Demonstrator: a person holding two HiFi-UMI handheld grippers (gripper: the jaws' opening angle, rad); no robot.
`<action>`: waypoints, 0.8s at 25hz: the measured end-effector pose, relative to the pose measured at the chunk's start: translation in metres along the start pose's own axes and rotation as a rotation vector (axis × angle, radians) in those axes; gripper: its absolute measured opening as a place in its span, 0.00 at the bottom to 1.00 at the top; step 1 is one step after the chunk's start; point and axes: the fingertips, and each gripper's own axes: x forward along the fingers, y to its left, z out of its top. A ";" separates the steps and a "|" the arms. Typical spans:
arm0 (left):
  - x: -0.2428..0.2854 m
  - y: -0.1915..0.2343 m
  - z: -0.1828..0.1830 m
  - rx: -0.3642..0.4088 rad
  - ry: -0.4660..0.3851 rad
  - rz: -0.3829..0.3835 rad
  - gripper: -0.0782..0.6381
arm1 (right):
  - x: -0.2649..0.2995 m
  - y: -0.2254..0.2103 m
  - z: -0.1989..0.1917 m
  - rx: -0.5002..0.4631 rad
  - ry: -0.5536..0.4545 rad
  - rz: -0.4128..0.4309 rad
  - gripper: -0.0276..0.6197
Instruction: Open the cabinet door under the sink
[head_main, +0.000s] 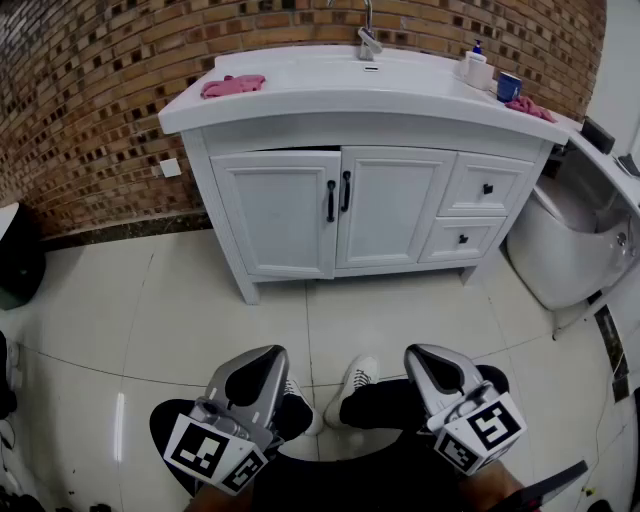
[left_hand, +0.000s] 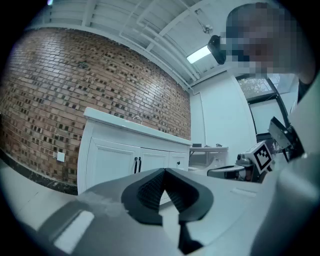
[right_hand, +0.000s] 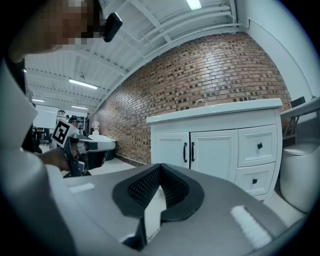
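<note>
A white vanity with a sink stands against the brick wall. Under the sink are two doors: the left door and the right door. Their black vertical handles sit side by side at the middle seam. A thin dark gap shows along the top of the left door. My left gripper and right gripper are held low and near my body, well short of the cabinet. Both are shut with nothing between the jaws. The same doors appear in the left gripper view and the right gripper view.
Two drawers with black knobs sit right of the doors. A toilet stands at the right, a black bin at the left. A pink cloth, a faucet and a blue cup are on the counter. My shoes stand on the tiled floor.
</note>
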 end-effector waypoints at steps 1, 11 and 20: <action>0.000 0.000 0.000 -0.001 0.000 0.001 0.11 | 0.000 0.000 0.000 0.000 0.001 0.000 0.05; 0.002 -0.001 -0.005 -0.016 0.008 -0.007 0.11 | 0.001 -0.004 -0.002 0.009 0.000 -0.012 0.05; 0.010 0.001 -0.011 -0.033 0.010 -0.015 0.11 | 0.010 -0.011 -0.006 0.018 0.009 -0.014 0.05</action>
